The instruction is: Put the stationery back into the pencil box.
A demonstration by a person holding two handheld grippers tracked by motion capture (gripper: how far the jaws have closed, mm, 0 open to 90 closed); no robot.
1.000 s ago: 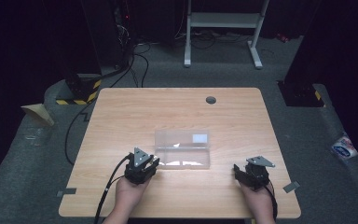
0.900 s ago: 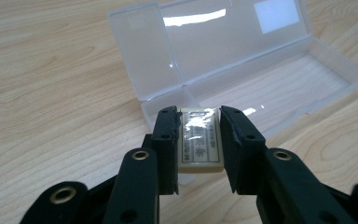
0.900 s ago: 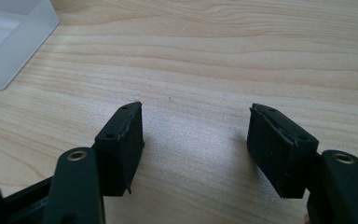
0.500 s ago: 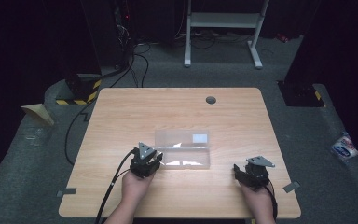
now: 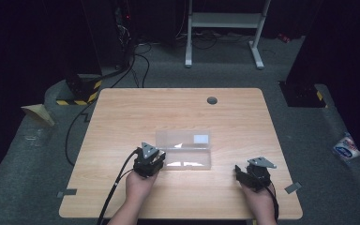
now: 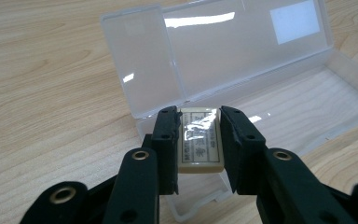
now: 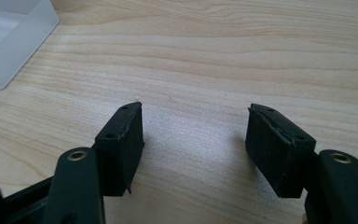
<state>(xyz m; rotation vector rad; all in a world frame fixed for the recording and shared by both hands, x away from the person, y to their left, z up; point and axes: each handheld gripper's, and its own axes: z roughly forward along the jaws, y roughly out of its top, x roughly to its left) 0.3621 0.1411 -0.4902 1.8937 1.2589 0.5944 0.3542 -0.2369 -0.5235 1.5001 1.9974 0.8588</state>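
A clear plastic case lies open in the middle of the wooden table, its lid tipped back. My left gripper is shut on a small cream-coloured eraser wrapped in film with dark print. It holds the eraser over the left end of the case's tray, at the case's left end in the high view. My right gripper stands open over bare wood near the table's front right, with nothing between its fingers; in the high view this gripper sits right of the case.
A dark round grommet is set in the table near its far edge. A corner of the case shows at the upper left of the right gripper view. Cables and a white stand lie on the floor beyond the table.
My left gripper has moved forward and right, bringing the eraser to the left end of the open case. The right gripper has stayed put.
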